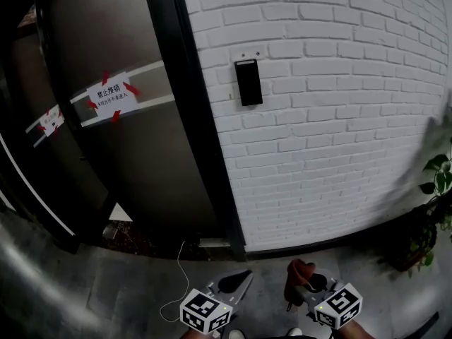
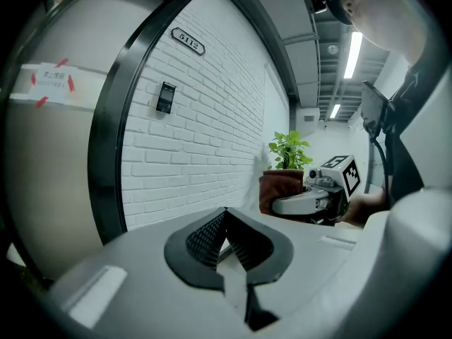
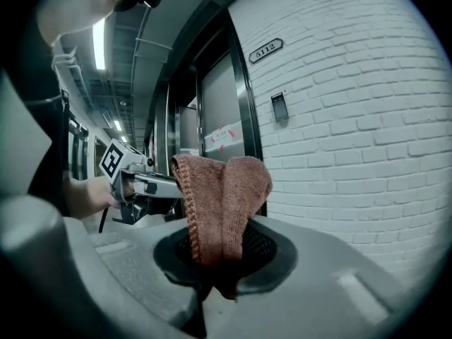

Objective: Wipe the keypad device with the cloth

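I see a white brick wall [image 1: 339, 119] ending on its left at a black door frame [image 1: 191, 111]. Bare brick lies open all around the black rectangular keypad device [image 1: 248, 82], which hangs on the wall just beside that frame. A green potted plant [image 1: 436, 179] stands well off to the right, at the foot of the wall.

My right gripper [image 1: 305, 282] is clamped on a reddish-brown knitted cloth [image 3: 222, 203], whose folded end stands up above the jaws. My left gripper [image 1: 241, 280] has its jaws together with nothing between them. Both hang low over the grey floor [image 1: 106, 281], side by side. The keypad is well apart from them, up the wall and between the two. It sits upright, long axis vertical, its face pointing out from the brick.
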`<state>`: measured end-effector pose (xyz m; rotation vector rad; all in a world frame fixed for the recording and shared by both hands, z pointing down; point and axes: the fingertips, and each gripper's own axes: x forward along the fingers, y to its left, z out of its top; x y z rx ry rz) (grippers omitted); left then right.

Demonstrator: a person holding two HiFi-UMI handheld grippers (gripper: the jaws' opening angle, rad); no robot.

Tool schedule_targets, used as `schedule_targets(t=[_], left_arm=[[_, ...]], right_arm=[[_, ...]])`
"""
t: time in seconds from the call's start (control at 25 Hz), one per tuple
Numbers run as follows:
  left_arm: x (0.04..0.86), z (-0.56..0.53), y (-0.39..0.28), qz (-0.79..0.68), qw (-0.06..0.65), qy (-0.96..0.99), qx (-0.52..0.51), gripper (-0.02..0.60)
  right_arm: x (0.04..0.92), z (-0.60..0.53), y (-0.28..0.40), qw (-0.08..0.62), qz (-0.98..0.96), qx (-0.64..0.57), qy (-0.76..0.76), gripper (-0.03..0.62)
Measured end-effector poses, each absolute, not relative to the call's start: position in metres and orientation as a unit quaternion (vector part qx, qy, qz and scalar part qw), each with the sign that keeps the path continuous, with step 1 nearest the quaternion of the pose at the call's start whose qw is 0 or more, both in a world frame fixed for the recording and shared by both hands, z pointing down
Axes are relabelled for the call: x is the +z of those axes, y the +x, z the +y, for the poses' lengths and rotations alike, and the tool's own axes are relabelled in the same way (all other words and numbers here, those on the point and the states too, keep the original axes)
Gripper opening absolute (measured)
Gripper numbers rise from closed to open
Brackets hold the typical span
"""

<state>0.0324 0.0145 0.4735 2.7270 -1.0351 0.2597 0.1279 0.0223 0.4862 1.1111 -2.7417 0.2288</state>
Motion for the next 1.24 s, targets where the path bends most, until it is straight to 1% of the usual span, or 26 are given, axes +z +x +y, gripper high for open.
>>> schedule_targets(t=[0.28, 0.48, 1.24], left_arm=[[0.475, 0.016, 0.014, -0.334, 0.109, 0.933, 0.078, 0.017], [0.471, 0.006, 0.006, -0.333, 0.103, 0.935, 0.07, 0.017], [0.474, -0.002, 0.011, -0.325, 0.107, 0.937, 0.075, 0.017]], right_arm=[[0.487, 0.024, 0.108, 0.092, -0.914, 0.082, 0.388, 0.049], [0.486, 0.015, 0.106, 0.095, -0.909, 0.072, 0.399, 0.049], [0.481, 0.005, 0.106, 0.103, -0.909, 0.071, 0.397, 0.049]])
